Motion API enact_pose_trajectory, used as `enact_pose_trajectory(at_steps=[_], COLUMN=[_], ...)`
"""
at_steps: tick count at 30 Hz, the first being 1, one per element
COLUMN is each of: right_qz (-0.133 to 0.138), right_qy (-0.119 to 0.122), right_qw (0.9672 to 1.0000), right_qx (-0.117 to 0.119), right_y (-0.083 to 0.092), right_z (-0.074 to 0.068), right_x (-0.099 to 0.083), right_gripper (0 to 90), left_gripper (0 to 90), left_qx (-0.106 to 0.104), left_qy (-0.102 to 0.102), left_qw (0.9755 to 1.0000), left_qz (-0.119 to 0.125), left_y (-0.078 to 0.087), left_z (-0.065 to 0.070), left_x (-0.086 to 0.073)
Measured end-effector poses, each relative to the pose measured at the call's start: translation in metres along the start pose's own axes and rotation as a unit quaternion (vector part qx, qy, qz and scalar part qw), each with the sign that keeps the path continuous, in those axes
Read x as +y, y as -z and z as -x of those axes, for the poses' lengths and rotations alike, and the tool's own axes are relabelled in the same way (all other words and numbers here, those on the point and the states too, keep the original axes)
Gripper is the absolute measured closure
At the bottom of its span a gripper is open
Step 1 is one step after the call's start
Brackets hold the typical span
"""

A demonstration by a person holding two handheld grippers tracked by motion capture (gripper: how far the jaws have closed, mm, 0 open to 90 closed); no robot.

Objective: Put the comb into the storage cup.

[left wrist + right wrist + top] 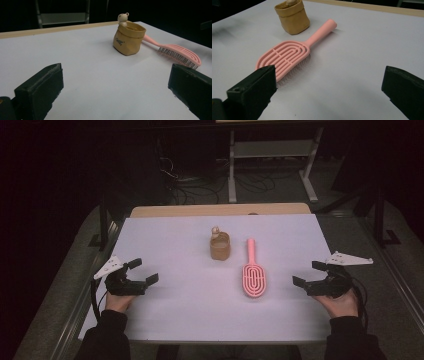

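The white table (200, 315) spreads before you with both tools parked low at its sides. Your left gripper (141, 271) sits at eight o'clock and your right gripper (310, 273) at four, each with jaws spread wide and nothing between them, likely readied for a reach inward. The pink hairbrush (253, 274) lies bristles down just right of centre, handle pointing to twelve, easy to pinch. At its eleven o'clock, just beside the handle, stands the tan pouch (129, 38), rim rolled down, a small bear figure (122, 18) peeking out; its printed word is too blurred to read.
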State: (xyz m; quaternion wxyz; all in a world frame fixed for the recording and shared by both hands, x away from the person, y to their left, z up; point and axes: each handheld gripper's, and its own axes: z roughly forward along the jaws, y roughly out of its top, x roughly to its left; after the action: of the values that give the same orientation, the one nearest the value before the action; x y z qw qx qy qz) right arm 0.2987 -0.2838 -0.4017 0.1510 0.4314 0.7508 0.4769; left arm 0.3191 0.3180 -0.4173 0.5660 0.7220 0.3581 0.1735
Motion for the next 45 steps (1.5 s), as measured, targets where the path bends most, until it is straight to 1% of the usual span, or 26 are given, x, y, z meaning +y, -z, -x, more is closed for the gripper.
enact_pose_trajectory(at_steps=[1, 4, 11, 15, 18, 20, 21, 22, 25, 26, 32, 38, 41, 45], right_qz=[-0.001, -0.014, -0.022, -0.028, -0.028, -0.033, -0.033, -0.036, -0.036, -0.038, -0.049, -0.057, -0.056, -0.056], right_qy=[-0.002, 0.002, 0.010, 0.017, 0.019, 0.024, 0.024, 0.029, 0.031, 0.035, 0.043, 0.044, 0.044, 0.047], right_qw=[1.0000, 0.9999, 0.9997, 0.9995, 0.9994, 0.9992, 0.9992, 0.9989, 0.9988, 0.9987, 0.9979, 0.9973, 0.9974, 0.9972], right_qx=[0.000, -0.002, -0.001, 0.001, 0.002, 0.004, 0.004, 0.005, 0.005, 0.006, 0.008, 0.010, 0.013, 0.015], right_y=[0.000, -0.001, -0.003, -0.005, -0.005, -0.007, -0.007, -0.008, -0.008, -0.010, -0.016, -0.021, -0.023, -0.025], right_z=[0.001, 0.002, 0.002, 0.003, 0.003, 0.003, 0.003, 0.003, 0.003, 0.003, 0.001, 0.002, 0.002, 0.001], right_x=[0.001, 0.004, 0.014, 0.024, 0.028, 0.034, 0.034, 0.039, 0.044, 0.048, 0.057, 0.067, 0.072, 0.076], right_gripper=[0.0, 0.0, 0.0, 0.0, 0.0, 0.0, 0.0, 0.0, 0.0, 0.0, 0.0, 0.0, 0.0, 0.0], left_gripper=[0.0, 0.0, 0.0, 0.0, 0.0, 0.0, 0.0, 0.0, 0.0, 0.0, 0.0, 0.0, 0.0, 0.0], left_qx=[0.000, 0.000, -0.001, -0.001, -0.001, 0.000, 0.000, -0.001, 0.000, 0.000, 0.000, -0.001, -0.001, -0.007], left_qy=[0.000, 0.000, 0.000, -0.001, -0.001, 0.000, 0.000, 0.000, 0.000, 0.002, 0.002, 0.004, 0.002, 0.007], left_qw=[1.0000, 1.0000, 1.0000, 1.0000, 1.0000, 1.0000, 1.0000, 1.0000, 1.0000, 1.0000, 1.0000, 1.0000, 1.0000, 0.9999], left_qz=[-0.001, -0.002, -0.006, -0.007, -0.006, -0.006, -0.006, -0.005, -0.005, -0.004, -0.002, -0.001, -0.002, 0.002], left_y=[0.000, 0.000, -0.002, -0.003, -0.002, -0.002, -0.002, -0.002, -0.002, -0.002, -0.002, -0.002, -0.002, -0.002], left_z=[0.000, 0.000, 0.000, 0.000, 0.000, 0.000, 0.000, -0.001, -0.001, -0.001, -0.001, -0.001, -0.002, -0.001], left_x=[0.000, 0.000, -0.002, -0.002, -0.002, -0.002, -0.002, -0.002, -0.002, -0.002, -0.002, -0.002, -0.002, -0.001])
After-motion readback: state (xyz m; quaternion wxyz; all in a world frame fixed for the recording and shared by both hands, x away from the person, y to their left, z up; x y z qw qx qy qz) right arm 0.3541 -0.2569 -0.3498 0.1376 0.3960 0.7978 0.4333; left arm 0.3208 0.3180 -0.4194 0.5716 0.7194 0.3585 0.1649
